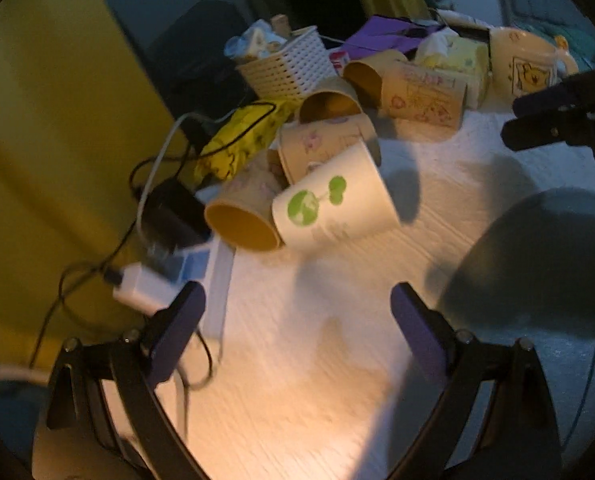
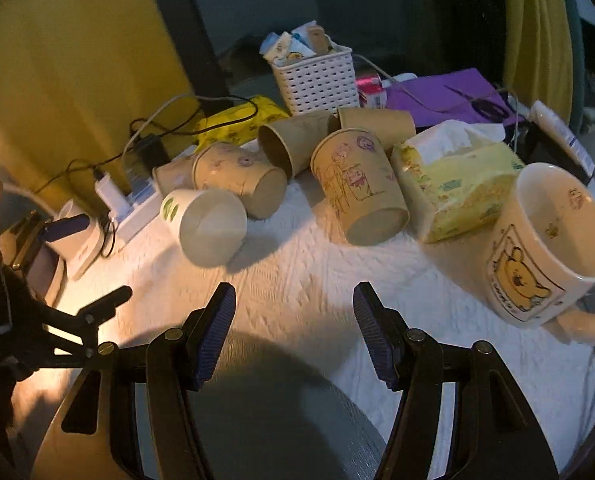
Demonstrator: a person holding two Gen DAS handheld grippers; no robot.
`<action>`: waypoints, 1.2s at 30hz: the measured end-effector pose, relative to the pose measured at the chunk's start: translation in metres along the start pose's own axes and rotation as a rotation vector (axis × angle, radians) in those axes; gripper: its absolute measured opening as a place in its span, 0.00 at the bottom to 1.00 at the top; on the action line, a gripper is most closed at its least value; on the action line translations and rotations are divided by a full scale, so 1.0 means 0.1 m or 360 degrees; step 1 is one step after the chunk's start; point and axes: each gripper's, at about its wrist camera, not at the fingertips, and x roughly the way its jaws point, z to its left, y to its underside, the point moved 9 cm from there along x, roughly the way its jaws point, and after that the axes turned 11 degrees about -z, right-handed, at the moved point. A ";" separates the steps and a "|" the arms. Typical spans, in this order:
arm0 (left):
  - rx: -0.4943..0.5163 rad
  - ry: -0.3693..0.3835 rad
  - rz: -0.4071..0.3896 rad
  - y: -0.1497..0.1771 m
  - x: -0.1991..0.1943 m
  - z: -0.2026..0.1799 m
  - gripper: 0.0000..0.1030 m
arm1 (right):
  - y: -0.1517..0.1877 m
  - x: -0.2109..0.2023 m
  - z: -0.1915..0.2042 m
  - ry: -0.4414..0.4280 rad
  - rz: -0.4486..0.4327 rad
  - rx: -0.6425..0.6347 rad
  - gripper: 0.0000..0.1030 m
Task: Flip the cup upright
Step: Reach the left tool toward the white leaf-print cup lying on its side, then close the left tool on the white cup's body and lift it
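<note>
left gripper [image 1: 297, 300] jaws wide apart, holding nothing, above the white cloth [image 1: 337, 340]; right gripper [image 2: 293, 304] likewise spread and empty; white cup with green print [image 1: 333, 200] lies on its side on the cloth, touching a brown paper cup [image 1: 245, 212] in a pile of tipped brown cups; its mouth probably faces away from the right wrist view, frame blurred; pooh mug [image 2: 545, 248] stands upright near the tissue pack [image 2: 457, 184].
</note>
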 end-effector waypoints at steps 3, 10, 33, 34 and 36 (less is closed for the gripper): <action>0.0155 0.0010 -0.0013 -0.05 0.16 -0.02 0.92 | -0.03 0.09 0.03 -0.0007 0.0004 0.0014 0.63; 0.0421 0.0039 -0.0044 -0.23 0.45 -0.03 0.92 | -0.07 0.12 -0.04 0.0013 -0.0002 0.0026 0.63; 0.0292 0.0277 -0.0021 -0.44 0.67 -0.27 0.61 | 0.06 -0.14 -0.26 0.0017 -0.0029 0.0133 0.63; 0.0277 0.0276 -0.0024 -0.43 0.65 -0.27 0.60 | 0.06 -0.15 -0.25 0.0012 -0.0033 0.0131 0.63; 0.0214 0.0310 -0.0023 -0.43 0.61 -0.28 0.59 | 0.06 -0.16 -0.23 0.0006 -0.0034 0.0131 0.63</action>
